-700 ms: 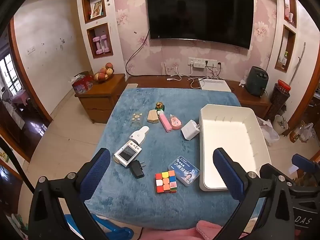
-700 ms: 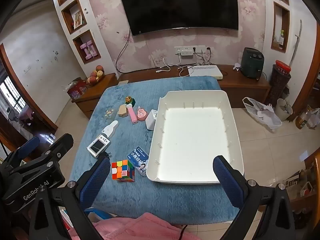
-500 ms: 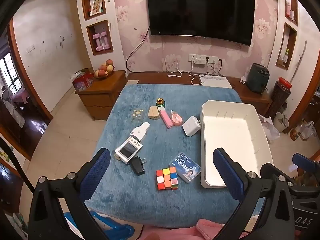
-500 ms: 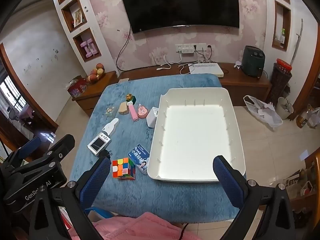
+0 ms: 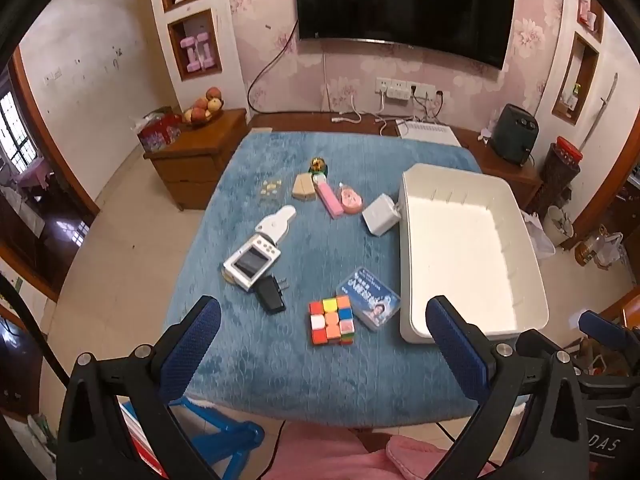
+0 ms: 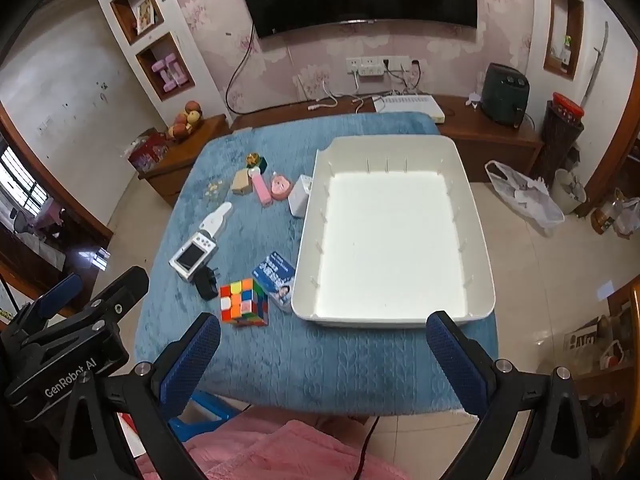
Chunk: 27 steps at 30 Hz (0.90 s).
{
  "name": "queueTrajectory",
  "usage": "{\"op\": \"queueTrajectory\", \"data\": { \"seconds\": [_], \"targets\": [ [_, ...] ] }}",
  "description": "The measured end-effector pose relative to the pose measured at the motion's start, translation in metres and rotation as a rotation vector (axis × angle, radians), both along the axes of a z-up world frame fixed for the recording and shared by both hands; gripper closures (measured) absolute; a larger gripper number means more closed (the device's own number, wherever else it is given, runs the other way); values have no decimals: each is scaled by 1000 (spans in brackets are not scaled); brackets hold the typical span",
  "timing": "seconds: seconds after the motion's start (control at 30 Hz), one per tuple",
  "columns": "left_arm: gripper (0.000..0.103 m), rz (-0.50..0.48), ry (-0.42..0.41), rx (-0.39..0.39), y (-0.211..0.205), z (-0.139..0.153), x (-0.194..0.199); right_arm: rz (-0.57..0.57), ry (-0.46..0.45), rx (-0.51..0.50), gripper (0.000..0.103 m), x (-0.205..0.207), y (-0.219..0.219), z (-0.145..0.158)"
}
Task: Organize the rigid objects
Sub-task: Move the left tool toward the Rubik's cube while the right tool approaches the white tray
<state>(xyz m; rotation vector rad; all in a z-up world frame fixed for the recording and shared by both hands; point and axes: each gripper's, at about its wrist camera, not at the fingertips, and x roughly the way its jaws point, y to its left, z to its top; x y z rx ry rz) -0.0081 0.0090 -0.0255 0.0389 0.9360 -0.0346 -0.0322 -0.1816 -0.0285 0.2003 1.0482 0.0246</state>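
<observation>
Both views are evenly lit by soft indoor light, bright enough to read colours well. Daylight enters through a window at nine o'clock, and the floor tiles near it shine with pale reflections. The white tray is overexposed; its floor glows almost without detail in the right wrist view. The dark television at twelve o'clock carries faint reflections. Shadows under the small things on the counter are short and weak. Strong fisheye bending curves the walls, and black vignette fills the corners. Focus is sharp centrally and a little soft at the rim.
</observation>
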Motion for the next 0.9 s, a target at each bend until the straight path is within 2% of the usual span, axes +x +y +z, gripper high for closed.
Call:
{"op": "queueTrajectory", "data": {
  "seconds": [0.53,0.6,0.73,0.9],
  "targets": [
    [1,-21,96,-4,15,-16,2,-19,81,20,0,1,12,-13],
    [1,-29,119,-10,17,-22,6,-25,102,27,4,3,13,-18],
    [1,-43,190,-52,25,-36,19,-48,157,32,4,11,16,-28],
    [1,-62,267,-79,29,-50,37,-94,176,27,7,19,18,-28]
  ]
}}
